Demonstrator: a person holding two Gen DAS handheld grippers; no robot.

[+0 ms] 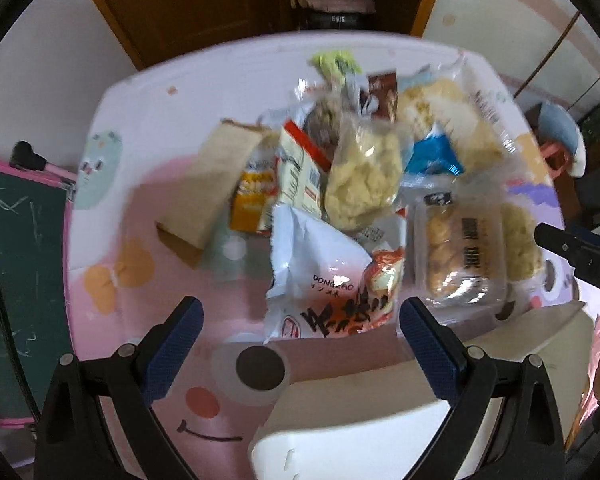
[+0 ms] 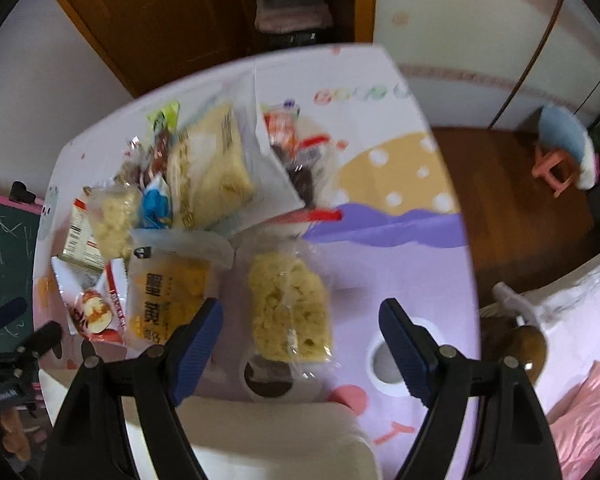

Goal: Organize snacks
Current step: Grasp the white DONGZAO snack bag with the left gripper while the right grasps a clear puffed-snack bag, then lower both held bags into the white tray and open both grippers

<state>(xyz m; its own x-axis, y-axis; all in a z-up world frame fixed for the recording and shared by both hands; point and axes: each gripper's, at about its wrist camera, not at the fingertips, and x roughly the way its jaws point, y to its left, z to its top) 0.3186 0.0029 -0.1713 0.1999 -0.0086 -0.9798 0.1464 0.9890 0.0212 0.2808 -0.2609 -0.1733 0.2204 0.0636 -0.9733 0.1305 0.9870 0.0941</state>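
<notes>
Snacks lie heaped ahead of the left claw [image 1: 300,320], whose jaws stand wide and empty. Nearest, just beyond its tips, a white crinkly bag [image 1: 320,280] looks light, soft and slippery; pinching a flat sealed edge seems safest. The cartoon-printed surface [image 1: 140,208] is glossy.

In the right view, the right claw [image 2: 300,328] gapes wide, empty, a clear-wrapped puffed cake [image 2: 288,304] between its tips, probably crumbly, best gripped gently across its sides. A white bin [image 2: 260,440] sits beneath; wooden floor [image 2: 500,200] lies right.
</notes>
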